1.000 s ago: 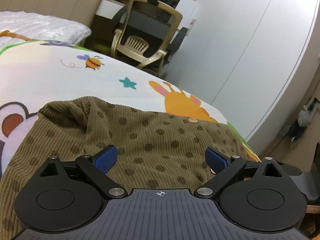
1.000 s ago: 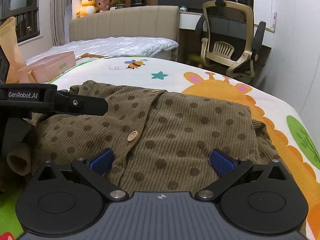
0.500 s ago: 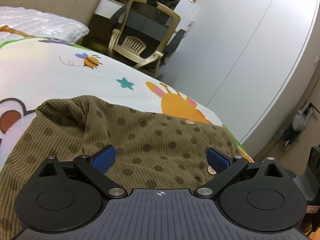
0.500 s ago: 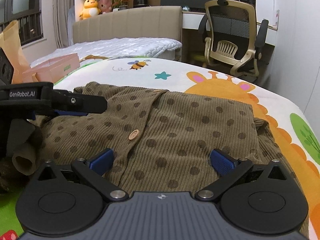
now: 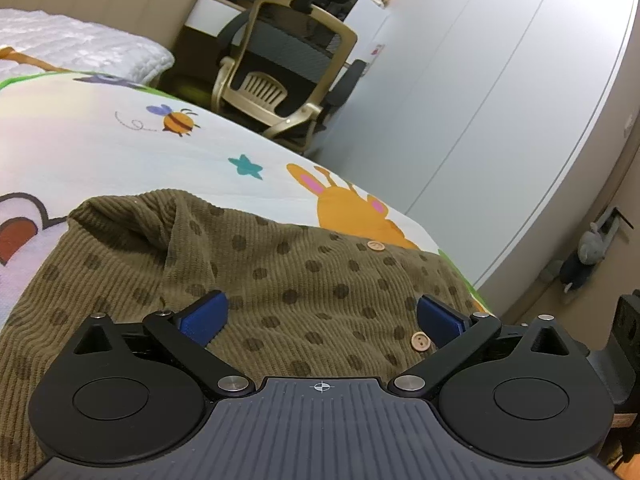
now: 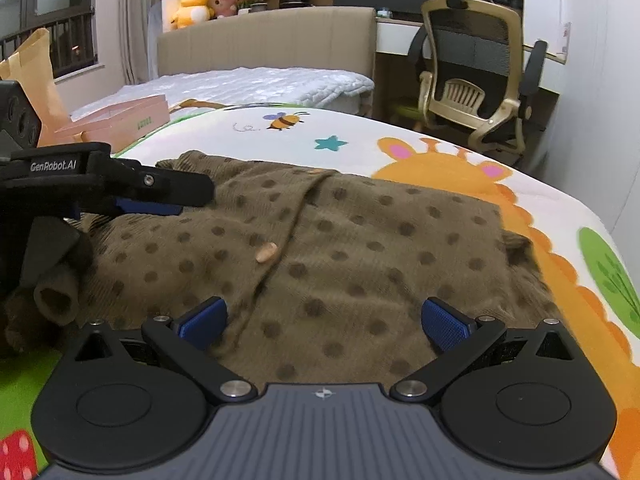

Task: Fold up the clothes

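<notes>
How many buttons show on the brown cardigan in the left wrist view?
2: one button at the cardigan's far edge, one button beside the left gripper's right finger. Others may be hidden.

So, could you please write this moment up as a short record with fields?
garment: brown polka-dot corduroy cardigan, spread out, buttoned front facing up
surface: cartoon-print bedspread with bee, star and giraffe
left gripper: open, low over the cardigan's near edge, holding nothing
right gripper: open, low over the cardigan's near edge, holding nothing
buttons: wooden button close to the left gripper's right finger
sleeve: rolled cuff at the cardigan's left side
background: office chair, pink box
</notes>
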The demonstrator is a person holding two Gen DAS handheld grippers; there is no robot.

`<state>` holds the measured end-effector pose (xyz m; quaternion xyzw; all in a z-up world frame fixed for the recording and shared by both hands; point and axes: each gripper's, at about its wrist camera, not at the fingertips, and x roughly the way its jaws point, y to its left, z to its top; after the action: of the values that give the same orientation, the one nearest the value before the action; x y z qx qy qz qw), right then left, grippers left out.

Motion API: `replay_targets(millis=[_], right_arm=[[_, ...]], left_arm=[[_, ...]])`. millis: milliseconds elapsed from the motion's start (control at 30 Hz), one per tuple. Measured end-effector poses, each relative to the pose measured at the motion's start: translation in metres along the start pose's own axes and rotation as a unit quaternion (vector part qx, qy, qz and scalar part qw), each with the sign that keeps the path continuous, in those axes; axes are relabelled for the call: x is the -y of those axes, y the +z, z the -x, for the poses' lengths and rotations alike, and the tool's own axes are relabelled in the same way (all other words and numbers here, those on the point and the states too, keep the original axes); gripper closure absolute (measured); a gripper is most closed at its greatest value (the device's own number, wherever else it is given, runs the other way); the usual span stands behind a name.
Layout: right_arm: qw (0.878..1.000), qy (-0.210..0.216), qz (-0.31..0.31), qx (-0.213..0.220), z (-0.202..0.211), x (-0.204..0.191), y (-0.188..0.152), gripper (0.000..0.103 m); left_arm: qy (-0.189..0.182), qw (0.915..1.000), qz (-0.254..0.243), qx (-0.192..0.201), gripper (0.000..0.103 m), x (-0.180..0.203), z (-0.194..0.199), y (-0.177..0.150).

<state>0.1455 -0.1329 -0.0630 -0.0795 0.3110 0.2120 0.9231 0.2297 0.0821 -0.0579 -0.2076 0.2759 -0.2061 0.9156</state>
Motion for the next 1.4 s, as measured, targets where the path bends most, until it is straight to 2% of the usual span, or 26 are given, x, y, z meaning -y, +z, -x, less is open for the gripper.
replay_targets(millis=[100, 200, 400, 567, 767, 867, 967, 1133, 1267, 1400], right_arm=[[0.999, -0.043, 0.007, -0.017, 0.006, 0.009, -0.008, 0.0], [0.999, -0.05, -0.009, -0.018, 0.013, 0.019, -0.01, 0.0], [0.997, -0.069, -0.019, 0.029, 0.028, 0.021, 0.013, 0.0], [0.995, -0.099, -0.015, 0.029, -0.012, 0.028, 0.055, 0.0], [0.998, -0.046, -0.038, -0.005, -0.072, 0.026, 0.086, 0.0], [0.998, -0.056, -0.017, -0.013, -0.085, 0.027, 0.086, 0.0], [0.994, -0.11, -0.017, -0.012, -0.08, 0.037, 0.081, 0.0], [0.988, -0.139, -0.062, -0.023, -0.069, 0.069, 0.063, 0.0], [0.986, -0.157, -0.061, -0.016, -0.065, 0.07, 0.052, 0.0], [0.983, -0.185, -0.019, -0.008, -0.068, 0.054, 0.048, 0.0]], left_arm=[[-0.001, 1.0, 0.0, 0.0, 0.0, 0.0, 0.0, 0.0], [-0.001, 1.0, 0.001, 0.0, 0.0, 0.0, 0.0, 0.0], [-0.001, 1.0, 0.002, 0.0, 0.0, 0.0, 0.0, 0.0], [-0.001, 1.0, 0.002, 0.0, 0.0, 0.0, 0.0, 0.0], [-0.001, 1.0, 0.002, 0.0, 0.0, 0.0, -0.001, 0.0], [-0.001, 1.0, 0.003, 0.0, 0.0, -0.001, -0.001, 0.0], [-0.003, 1.0, 0.003, 0.0, 0.0, -0.001, -0.001, 0.0], [-0.004, 1.0, 0.002, 0.0, 0.0, -0.001, 0.0, 0.0], [-0.004, 1.0, 0.001, -0.001, 0.0, 0.0, 0.0, 0.0], [0.004, 0.9999, -0.009, -0.008, 0.0, 0.004, 0.003, 0.0]])
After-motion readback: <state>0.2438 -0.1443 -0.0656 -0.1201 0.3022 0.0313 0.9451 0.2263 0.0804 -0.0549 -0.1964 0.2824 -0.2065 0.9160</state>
